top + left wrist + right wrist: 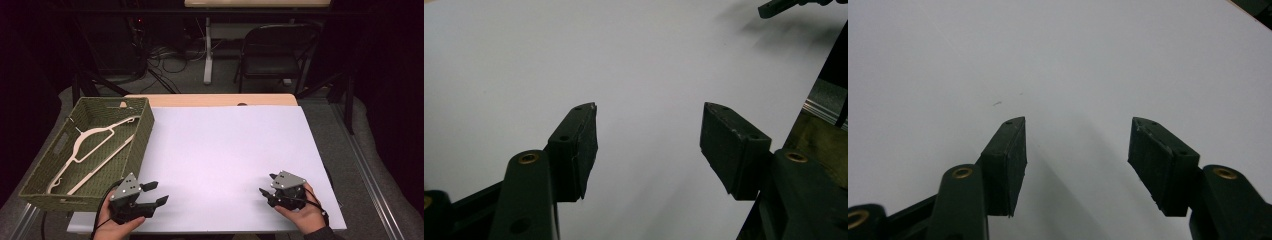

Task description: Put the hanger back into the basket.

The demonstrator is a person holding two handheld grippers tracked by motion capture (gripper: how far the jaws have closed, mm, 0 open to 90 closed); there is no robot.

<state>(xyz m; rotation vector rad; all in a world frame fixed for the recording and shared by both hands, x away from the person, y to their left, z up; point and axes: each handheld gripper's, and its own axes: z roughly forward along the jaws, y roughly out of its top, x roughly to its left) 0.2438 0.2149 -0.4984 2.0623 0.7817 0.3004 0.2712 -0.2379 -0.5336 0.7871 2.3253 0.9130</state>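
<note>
while both grippers (left gripper (158, 193), right gripper (266, 183)) gape unladen, hanger (95, 150) lies diagonally in basket (142, 137).

High view looks down over the white sheet (225, 160); both gripper views skim it closely.

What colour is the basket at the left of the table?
Olive green, woven; the basket shows best in the high view.

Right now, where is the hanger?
In the high view, the hanger lies inside the basket at the table's left edge, just beyond the left gripper.
</note>
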